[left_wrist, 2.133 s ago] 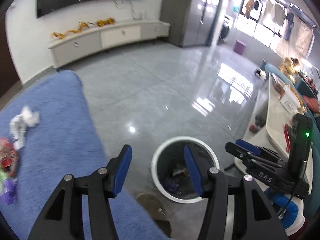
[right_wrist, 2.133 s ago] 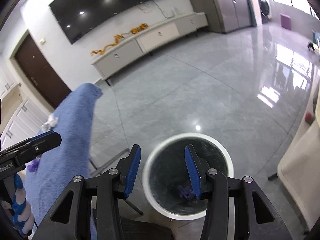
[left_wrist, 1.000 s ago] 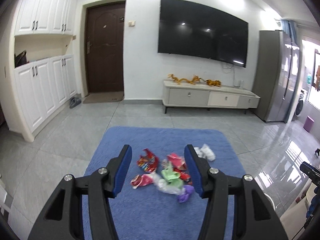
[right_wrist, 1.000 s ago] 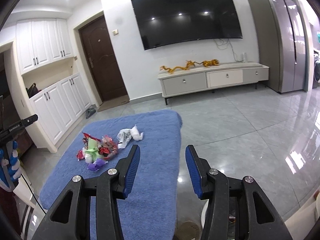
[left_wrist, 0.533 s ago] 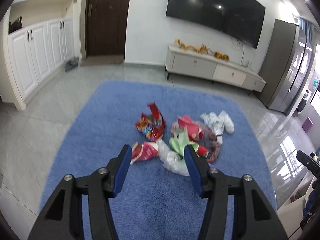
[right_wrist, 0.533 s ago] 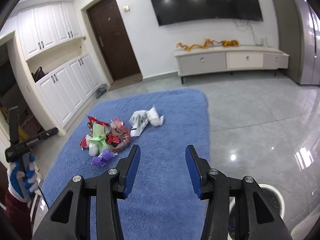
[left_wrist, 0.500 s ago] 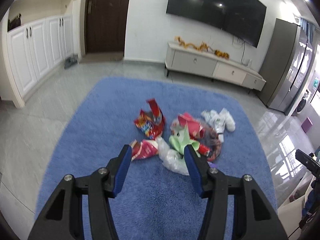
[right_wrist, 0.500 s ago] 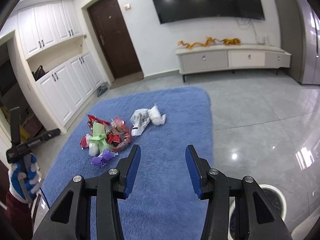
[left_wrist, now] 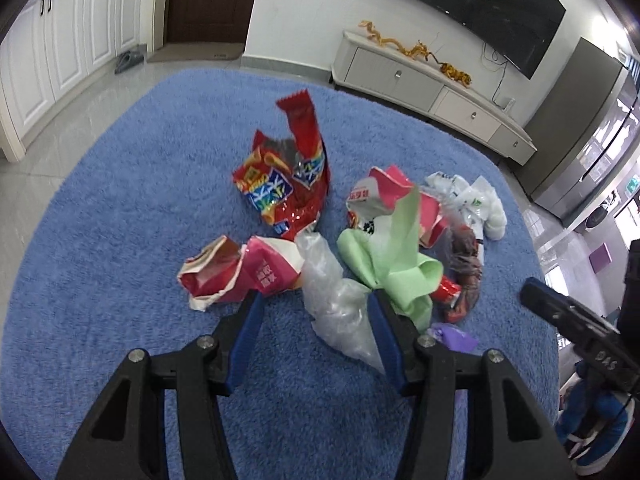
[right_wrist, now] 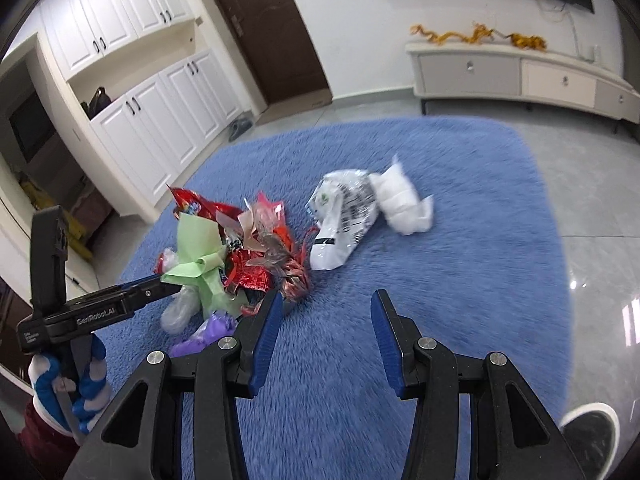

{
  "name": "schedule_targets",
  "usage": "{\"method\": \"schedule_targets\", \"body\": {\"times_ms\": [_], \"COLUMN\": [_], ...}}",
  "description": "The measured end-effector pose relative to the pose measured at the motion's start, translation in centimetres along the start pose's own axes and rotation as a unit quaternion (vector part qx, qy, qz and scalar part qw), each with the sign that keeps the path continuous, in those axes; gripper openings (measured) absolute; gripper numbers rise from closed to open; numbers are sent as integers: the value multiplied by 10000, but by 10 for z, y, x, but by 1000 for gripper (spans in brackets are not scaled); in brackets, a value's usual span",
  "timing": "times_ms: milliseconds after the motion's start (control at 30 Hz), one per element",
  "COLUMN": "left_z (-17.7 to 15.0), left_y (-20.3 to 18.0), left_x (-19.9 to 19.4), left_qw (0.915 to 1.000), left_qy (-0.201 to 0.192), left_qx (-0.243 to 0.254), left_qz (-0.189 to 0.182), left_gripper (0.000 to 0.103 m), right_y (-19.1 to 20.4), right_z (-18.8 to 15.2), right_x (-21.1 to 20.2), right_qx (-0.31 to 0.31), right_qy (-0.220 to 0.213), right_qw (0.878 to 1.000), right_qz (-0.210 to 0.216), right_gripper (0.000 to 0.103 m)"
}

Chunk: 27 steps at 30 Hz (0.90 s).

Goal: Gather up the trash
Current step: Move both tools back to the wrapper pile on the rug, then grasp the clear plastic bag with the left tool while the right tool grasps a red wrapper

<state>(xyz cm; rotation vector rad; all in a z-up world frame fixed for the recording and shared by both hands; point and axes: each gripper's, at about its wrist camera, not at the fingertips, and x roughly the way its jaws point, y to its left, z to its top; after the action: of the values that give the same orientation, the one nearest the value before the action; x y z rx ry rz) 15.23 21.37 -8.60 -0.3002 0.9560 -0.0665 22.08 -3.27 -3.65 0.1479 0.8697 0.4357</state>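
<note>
Crumpled clear plastic bag point(left_wrist: 336, 300) between spread jaws of left gripper point(left_wrist: 316, 320) | step: approach for pickup | next: lower, close | right gripper point(right_wrist: 324, 324) open, empty, over blue rug point(right_wrist: 460, 248).

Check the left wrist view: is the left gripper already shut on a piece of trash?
No, the left gripper is open, its fingers either side of the clear plastic bag.

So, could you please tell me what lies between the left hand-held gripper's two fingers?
In the left wrist view, the clear plastic bag lies between the open left hand-held gripper's fingers, on the blue rug.
</note>
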Motion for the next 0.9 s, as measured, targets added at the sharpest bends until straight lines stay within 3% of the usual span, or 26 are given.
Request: {"method": "schedule_targets", "body": {"times_ms": [200, 367, 533, 600, 900], "left_z": [-1, -5, -11, -15, -26], "left_y": [-7, -12, -9, -7, -3], "left_x": [14, 14, 6, -2, -52], "left_qw": [9999, 9998, 9997, 9997, 9989], "left_qy": [93, 46, -10, -70, -436], "left_qx": [4, 38, -23, -57, -138], "left_qz": [-92, -212, -250, -230, -112], "left_gripper": [51, 33, 29, 29, 29], "right_y": [5, 9, 13, 16, 15], "right_z": [3, 5, 12, 10, -5], "right_x": [42, 57, 68, 69, 31], "right_qx": [38, -6, 66, 42, 145], "right_qy": [274, 313, 350, 367, 12], "right_qw": [9995, 9992, 9985, 9981, 9991], "right_qz": [168, 258, 410, 489, 398], "right_gripper": [47, 46, 29, 23, 20]}}
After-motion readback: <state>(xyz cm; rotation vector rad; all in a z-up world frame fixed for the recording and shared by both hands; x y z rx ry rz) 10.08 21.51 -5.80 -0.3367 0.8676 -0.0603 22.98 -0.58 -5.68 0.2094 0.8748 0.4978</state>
